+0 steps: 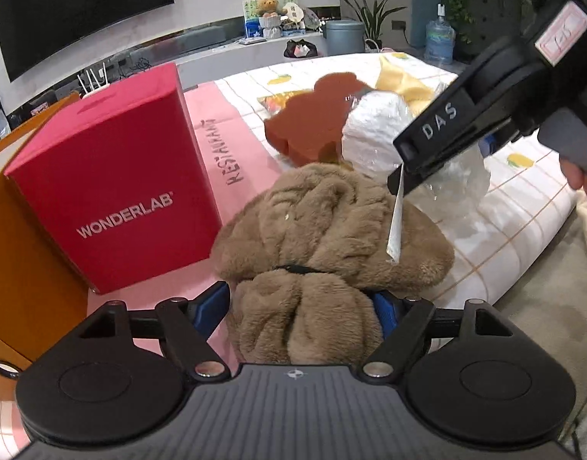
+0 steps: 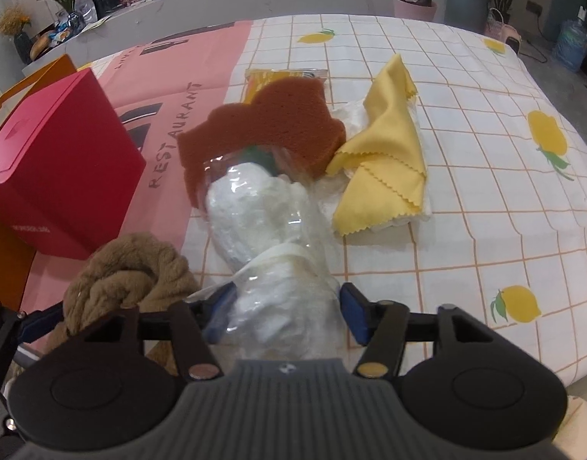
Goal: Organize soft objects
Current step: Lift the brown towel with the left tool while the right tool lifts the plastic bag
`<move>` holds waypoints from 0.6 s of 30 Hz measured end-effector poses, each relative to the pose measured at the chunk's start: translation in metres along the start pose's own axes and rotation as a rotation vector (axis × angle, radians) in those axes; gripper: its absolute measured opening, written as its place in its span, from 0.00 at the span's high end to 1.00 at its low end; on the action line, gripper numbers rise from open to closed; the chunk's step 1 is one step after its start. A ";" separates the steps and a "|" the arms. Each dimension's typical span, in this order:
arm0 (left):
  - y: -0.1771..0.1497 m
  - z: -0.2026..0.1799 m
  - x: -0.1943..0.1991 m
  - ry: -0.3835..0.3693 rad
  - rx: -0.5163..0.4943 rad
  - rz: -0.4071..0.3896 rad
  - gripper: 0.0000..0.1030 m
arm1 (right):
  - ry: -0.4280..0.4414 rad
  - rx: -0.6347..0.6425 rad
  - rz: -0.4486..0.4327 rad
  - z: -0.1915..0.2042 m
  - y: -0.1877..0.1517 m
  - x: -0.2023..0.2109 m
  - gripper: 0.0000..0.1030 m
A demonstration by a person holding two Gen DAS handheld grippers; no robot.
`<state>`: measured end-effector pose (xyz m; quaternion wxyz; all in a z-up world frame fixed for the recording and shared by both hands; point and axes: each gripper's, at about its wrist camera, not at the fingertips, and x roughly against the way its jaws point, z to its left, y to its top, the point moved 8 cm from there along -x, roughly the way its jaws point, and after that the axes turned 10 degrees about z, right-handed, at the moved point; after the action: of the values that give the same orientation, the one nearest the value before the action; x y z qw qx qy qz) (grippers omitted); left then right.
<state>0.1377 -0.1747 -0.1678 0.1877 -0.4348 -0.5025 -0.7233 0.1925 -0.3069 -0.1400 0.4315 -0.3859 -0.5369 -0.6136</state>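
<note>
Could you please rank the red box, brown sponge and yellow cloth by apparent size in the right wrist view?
1. red box, though nearest the camera
2. brown sponge
3. yellow cloth, close to the sponge, so unsure

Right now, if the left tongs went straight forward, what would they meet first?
The left tongs already grip the brown plush. Straight beyond it lies the brown sponge, probably first, though depth is unclear.

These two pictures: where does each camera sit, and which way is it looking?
Left wrist view: sits on the left gripper, looking along its fingers clamped on the brown fluffy plush bundle; the right gripper crosses top right.
Right wrist view: sits on the right gripper, clamped on the white plastic-wrapped bundle; the left gripper shows at the left edge.
Both share: red cardboard box, rust-brown sponge, yellow cloth.
</note>
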 end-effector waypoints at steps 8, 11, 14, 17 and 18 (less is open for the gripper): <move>-0.012 -0.012 0.012 0.030 -0.074 -0.104 0.32 | -0.013 0.069 -0.037 0.010 0.003 0.007 0.55; -0.015 -0.017 0.016 0.053 -0.114 -0.124 0.35 | -0.003 0.083 -0.040 0.014 0.001 0.010 0.55; -0.018 -0.020 0.019 0.057 -0.129 -0.119 0.37 | -0.007 0.098 -0.050 0.017 0.000 0.014 0.55; -0.016 -0.021 0.020 0.056 -0.145 -0.115 0.38 | -0.004 0.099 -0.062 0.017 0.001 0.018 0.55; -0.016 -0.022 0.020 0.059 -0.158 -0.118 0.38 | -0.003 0.100 -0.066 0.017 0.001 0.020 0.55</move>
<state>0.1060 -0.1840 -0.1630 0.1246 -0.3965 -0.4629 -0.7829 0.1870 -0.2928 -0.1190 0.4287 -0.3469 -0.5800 -0.5995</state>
